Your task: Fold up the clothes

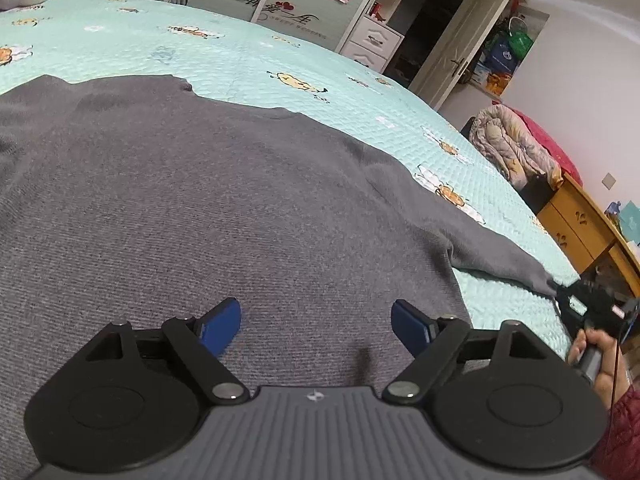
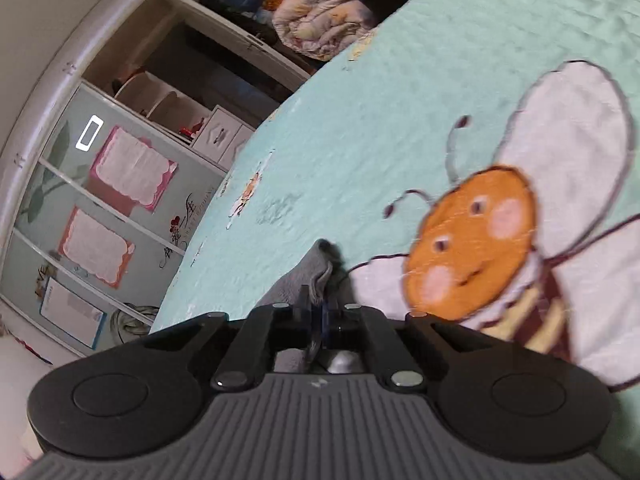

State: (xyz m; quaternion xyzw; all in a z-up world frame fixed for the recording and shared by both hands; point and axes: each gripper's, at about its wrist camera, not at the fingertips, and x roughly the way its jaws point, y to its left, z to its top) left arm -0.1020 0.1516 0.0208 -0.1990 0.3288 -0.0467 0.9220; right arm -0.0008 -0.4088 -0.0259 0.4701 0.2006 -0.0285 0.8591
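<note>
In the left wrist view, the left gripper (image 1: 316, 322) is held with its 2 blue-padded jaws spread wide, nothing between them, just above the grey knitted sweater (image 1: 192, 208), which is spread flat on the mint-green quilted bedspread printed with bees (image 1: 280, 52). The sweater's body fills the space ahead of and between the jaws. Farther right, 1 sleeve (image 1: 496, 256) is stretched out to its cuff, which is pinched in the right gripper (image 1: 568, 292), gripped by a hand (image 1: 596, 356). In the right wrist view, the right gripper's jaws are closed on bunched grey fabric above the bedspread.
</note>
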